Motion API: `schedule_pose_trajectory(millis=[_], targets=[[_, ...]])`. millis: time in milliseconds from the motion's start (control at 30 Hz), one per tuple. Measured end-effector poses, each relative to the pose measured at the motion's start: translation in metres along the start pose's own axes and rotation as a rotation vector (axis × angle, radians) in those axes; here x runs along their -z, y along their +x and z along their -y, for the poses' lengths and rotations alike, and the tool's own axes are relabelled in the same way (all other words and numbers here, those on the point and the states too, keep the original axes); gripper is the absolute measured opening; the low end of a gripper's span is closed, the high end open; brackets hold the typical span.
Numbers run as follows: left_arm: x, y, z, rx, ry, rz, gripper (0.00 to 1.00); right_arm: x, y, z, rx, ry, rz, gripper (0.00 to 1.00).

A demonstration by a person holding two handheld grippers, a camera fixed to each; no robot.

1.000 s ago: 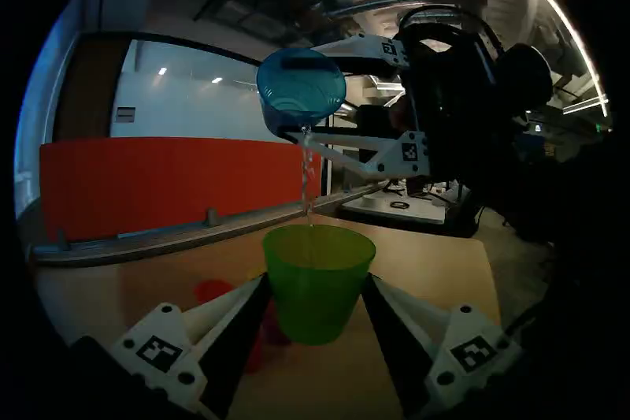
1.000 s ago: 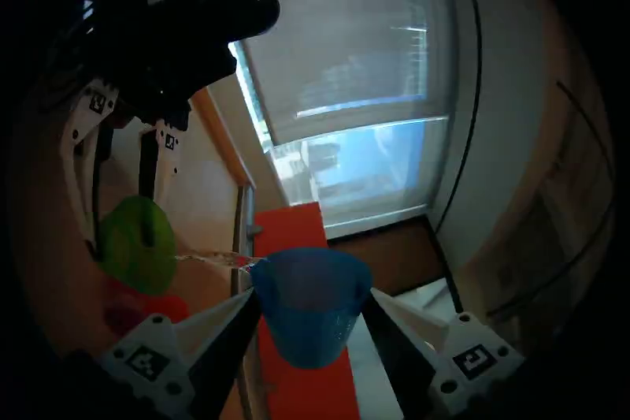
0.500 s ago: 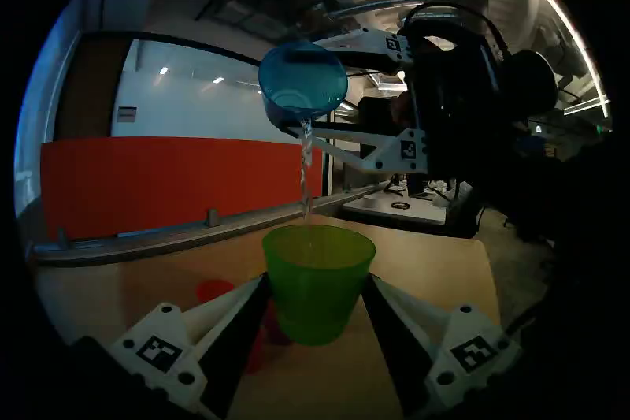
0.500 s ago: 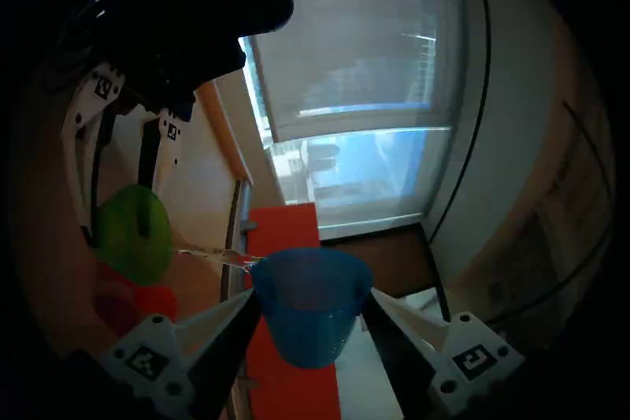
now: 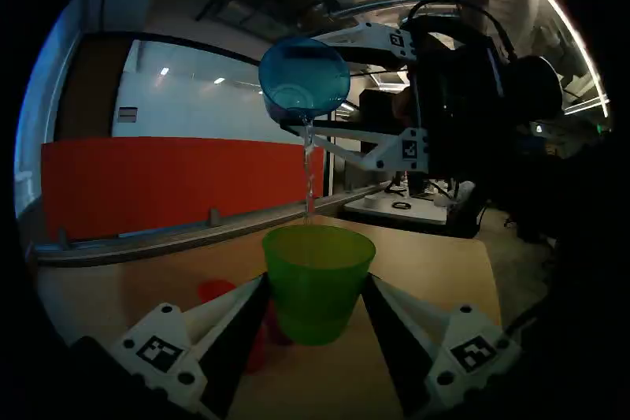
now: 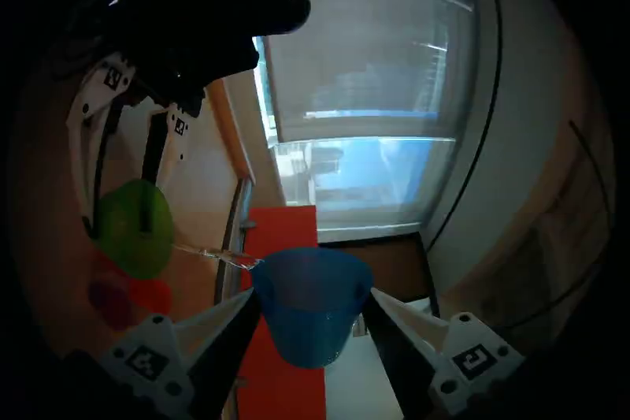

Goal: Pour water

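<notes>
Mid-pour: right gripper (image 6: 311, 303), fingers clamped on tilted blue cup (image 6: 309, 329), at 12 o'clock over green cup (image 5: 318, 282) clenched by left gripper (image 5: 316, 306); water stream (image 5: 308, 176) falling. Next, likely: level blue cup.

"What were the cups made of?"

"The green cup (image 5: 318, 286) and the blue cup (image 5: 303, 87) were smooth, see-through plastic, a bit shiny."

"And the table (image 5: 429, 262)?"

"Smooth, pale wood. The left gripper (image 5: 316, 280) had white, matt plastic fingers (image 5: 209, 311)."
</notes>
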State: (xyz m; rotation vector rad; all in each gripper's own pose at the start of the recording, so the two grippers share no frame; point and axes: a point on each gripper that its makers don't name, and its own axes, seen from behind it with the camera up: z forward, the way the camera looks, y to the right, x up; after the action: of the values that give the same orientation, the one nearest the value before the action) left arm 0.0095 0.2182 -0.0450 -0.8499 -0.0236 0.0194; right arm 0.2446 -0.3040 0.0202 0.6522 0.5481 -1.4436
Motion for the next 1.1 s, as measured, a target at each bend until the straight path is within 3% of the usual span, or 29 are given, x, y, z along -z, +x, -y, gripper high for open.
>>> schedule_pose_trajectory(millis=[867,1100], targets=[[0.001,-0.001,0.006,0.007,0.007,-0.005,0.81,-0.001,0.015,-0.006,0.170,-0.020,-0.016,0.88],[0.001,-0.001,0.008,0.014,0.011,-0.010,0.81,0.000,0.019,-0.006,0.190,-0.025,-0.023,0.88]])
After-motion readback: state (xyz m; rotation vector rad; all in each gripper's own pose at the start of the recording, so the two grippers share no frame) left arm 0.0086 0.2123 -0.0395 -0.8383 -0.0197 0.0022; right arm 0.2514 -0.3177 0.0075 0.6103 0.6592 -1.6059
